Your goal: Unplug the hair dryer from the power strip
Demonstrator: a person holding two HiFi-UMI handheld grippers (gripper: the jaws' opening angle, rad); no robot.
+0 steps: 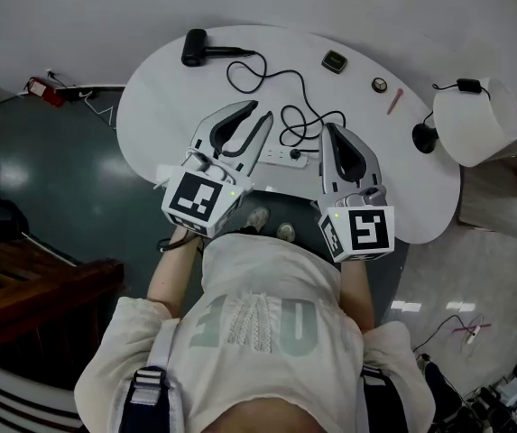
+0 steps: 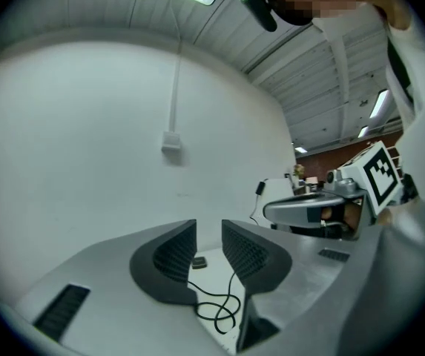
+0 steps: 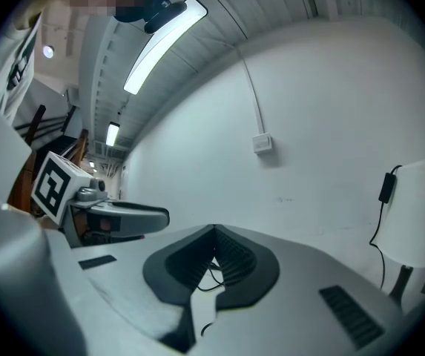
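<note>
The black hair dryer (image 1: 195, 47) lies at the far left of the white table (image 1: 163, 79). Its black cord (image 1: 296, 106) loops across to a dark plug (image 1: 297, 153) on the white power strip (image 1: 281, 156) near the front edge. My left gripper (image 1: 254, 114) hovers just left of the strip, partly covering it; its jaws stand slightly apart with nothing between them, and the cord (image 2: 223, 306) shows on the table beyond the left gripper (image 2: 208, 237). My right gripper (image 1: 330, 130) is just right of the plug, shut and empty; its view shows the right gripper (image 3: 213, 232) closed tip to tip.
A white lamp (image 1: 475, 120) with a black base stands at the table's right end. A small dark square object (image 1: 334, 60), a round object (image 1: 380, 84) and a pink pen (image 1: 394, 101) lie at the back. The wall sits close behind the table.
</note>
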